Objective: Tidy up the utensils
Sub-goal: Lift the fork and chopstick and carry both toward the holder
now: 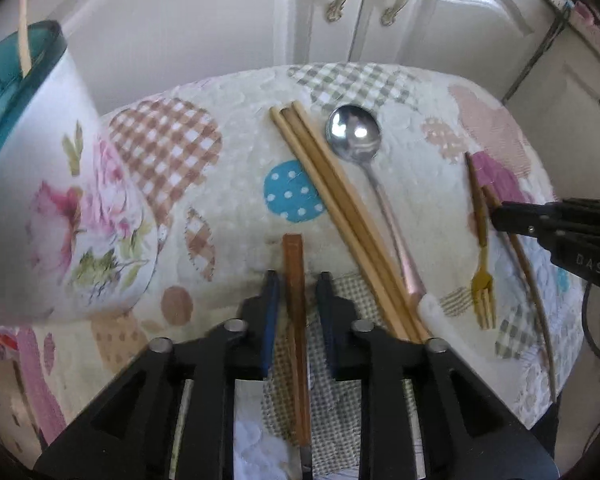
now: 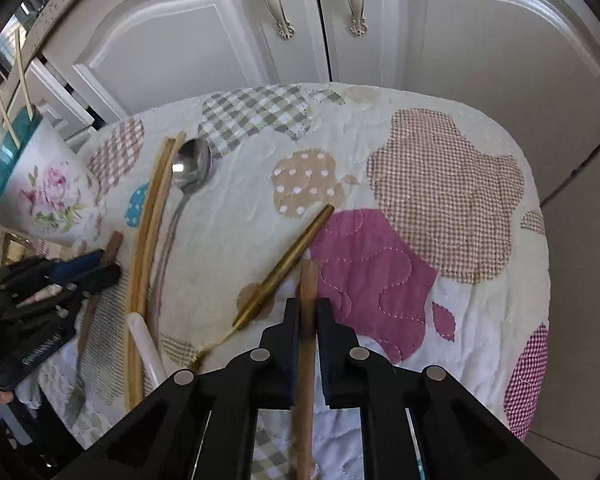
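Gripping a brown-handled utensil (image 1: 296, 280) in my left claw (image 1: 296, 284), floral cup (image 1: 60, 208) waiting just left; my right claw (image 2: 308, 308) pinches a wooden stick (image 2: 307, 340). Lift both straight, avoiding the chopsticks (image 1: 340, 208).

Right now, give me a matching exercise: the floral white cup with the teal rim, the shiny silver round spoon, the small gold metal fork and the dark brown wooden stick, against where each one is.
Things:
1. floral white cup
2. shiny silver round spoon
3. small gold metal fork
4. dark brown wooden stick

Places:
A. between the left gripper's jaws
B. lying beside the right gripper's tip
C. lying alongside the pale wooden chopsticks
D. with a thin pale stick standing in it

Pairs: 1-D, 2-C, 3-B, 4-A
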Available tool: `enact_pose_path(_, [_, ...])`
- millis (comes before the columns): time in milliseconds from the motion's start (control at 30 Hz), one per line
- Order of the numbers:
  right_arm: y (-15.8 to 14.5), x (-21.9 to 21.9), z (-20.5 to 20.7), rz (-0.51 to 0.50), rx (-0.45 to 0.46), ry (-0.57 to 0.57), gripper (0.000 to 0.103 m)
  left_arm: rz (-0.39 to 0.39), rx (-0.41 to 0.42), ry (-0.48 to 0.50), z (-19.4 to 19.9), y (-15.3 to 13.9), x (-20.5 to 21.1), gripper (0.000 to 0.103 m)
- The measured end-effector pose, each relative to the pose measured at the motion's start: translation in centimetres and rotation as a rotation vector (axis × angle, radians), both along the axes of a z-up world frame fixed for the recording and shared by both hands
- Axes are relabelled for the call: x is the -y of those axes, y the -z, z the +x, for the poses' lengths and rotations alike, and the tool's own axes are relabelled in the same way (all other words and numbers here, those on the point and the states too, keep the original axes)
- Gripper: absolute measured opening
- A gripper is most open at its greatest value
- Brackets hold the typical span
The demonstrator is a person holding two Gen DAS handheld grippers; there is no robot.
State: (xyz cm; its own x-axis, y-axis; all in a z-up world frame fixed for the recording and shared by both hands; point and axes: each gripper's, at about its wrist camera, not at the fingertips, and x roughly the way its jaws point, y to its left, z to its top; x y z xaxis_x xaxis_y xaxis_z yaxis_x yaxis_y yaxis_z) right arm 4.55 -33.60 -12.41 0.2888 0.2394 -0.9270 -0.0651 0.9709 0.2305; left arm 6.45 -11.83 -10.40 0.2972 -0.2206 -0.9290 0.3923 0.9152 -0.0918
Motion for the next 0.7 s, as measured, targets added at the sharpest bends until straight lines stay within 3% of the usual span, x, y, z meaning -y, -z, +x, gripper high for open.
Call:
enact_pose_path(100, [-1.2, 0.3, -0.5, 0.035, 0.021, 0.005, 0.008, -0.081, -0.025, -0.016, -0.1, -0.9, -1.5, 0.008])
enact_pose_path(200, [-4.5, 1.0, -1.6, 0.116, 0.084, 0.014, 0.007, -0.142, 0.031, -0.013, -1.4, -3.9, -3.1, 0.008])
enact_pose_path(300, [-7.4, 1.3, -2.5, 0.124, 0.143, 0.013, 0.007, -0.187, 0.073, -0.003, -2.7, -6.7, -4.3, 0.008])
enact_pose_path(500, [-12.6, 0.3, -4.7, 0.153, 0.248, -0.016, 0.007, -0.244, 0.152, 0.009, -5.8, -11.8, -6.6, 0.008])
enact_pose_path(700, [-15.4, -1.1, -5.9, 0.145, 0.309, -0.056, 0.007, -0.271, 0.206, -0.008, -7.6, -14.0, -8.3, 0.008])
